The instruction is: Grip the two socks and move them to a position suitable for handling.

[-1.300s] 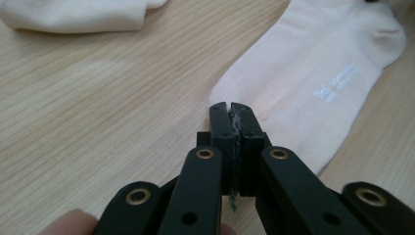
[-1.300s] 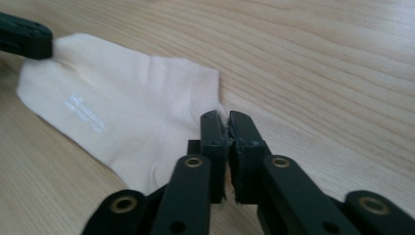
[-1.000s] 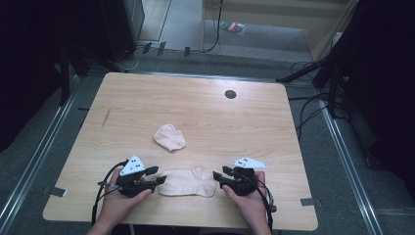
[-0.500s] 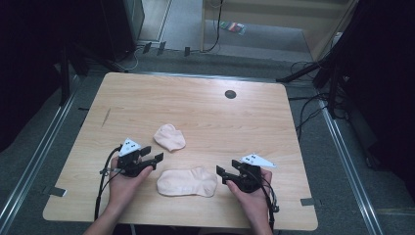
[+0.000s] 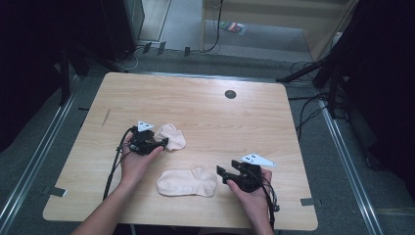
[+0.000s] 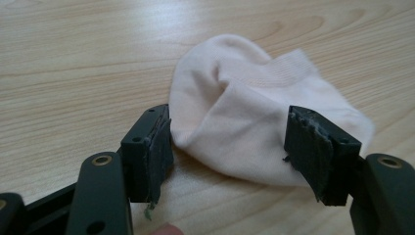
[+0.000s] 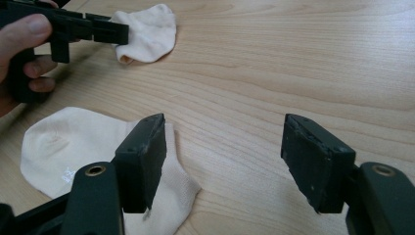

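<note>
Jaws spread around unlabelled bunched sock [image 6: 254, 122]

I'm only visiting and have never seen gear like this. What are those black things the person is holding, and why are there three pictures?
No machine here: a person holds a black two-jaw clamp tool in each hand. The high view looks down on a wooden table from above. The left gripper is at a crumpled pale sock; the right gripper is beside a flat pale sock nearer the person.

The other two pictures come from small cameras riding on the tools, looking along their jaws. In the left gripper view the jaws stand open on either side of the crumpled sock, not yet squeezing it. In the right gripper view the jaws are open too, one over the edge of the flat sock. Nothing is held.
</note>
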Tool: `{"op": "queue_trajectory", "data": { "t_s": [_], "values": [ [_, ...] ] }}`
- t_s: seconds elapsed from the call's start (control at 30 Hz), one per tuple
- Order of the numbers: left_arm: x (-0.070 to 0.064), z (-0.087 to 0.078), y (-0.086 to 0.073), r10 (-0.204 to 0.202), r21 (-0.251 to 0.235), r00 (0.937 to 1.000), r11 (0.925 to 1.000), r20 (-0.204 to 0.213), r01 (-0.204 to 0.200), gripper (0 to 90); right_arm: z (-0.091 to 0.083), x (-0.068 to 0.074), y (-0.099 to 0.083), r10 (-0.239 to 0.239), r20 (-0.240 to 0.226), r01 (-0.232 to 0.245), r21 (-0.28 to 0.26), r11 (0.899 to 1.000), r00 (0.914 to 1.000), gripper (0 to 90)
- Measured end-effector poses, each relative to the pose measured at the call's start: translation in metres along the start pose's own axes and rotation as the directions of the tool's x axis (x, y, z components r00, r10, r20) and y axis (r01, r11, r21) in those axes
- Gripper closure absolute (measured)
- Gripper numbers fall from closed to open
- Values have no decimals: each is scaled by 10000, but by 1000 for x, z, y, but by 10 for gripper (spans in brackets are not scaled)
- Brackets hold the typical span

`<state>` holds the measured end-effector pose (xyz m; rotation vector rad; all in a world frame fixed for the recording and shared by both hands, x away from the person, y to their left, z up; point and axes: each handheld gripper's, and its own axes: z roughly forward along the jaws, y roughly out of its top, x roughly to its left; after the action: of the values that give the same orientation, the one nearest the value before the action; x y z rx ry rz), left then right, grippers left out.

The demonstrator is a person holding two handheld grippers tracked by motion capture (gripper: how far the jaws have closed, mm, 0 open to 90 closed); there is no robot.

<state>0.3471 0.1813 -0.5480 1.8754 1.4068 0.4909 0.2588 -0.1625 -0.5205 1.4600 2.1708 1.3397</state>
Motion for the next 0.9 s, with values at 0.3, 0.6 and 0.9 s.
{"op": "queue_trajectory", "data": {
  "t_s": [0.3, 0.6, 0.9],
  "values": [
    [-14, 2, 5, 1112, 245, 9938, 9935, -59, -1110, 810, 2, 3, -1, -2, -31, 2, 102, 9999, 10000, 349],
    [-38, -25, 11, 1595, -1116, 9566, 9844, 2440, -1357, 858, -1, 3, 2, 30, 77, -27, -380, 9993, 10000, 385],
    [-50, -7, 3, 1688, -668, 9254, 9856, 3393, -1553, 703, -1, 6, 3, 13, 33, -11, -649, 9979, 10000, 458]
  ]
}}
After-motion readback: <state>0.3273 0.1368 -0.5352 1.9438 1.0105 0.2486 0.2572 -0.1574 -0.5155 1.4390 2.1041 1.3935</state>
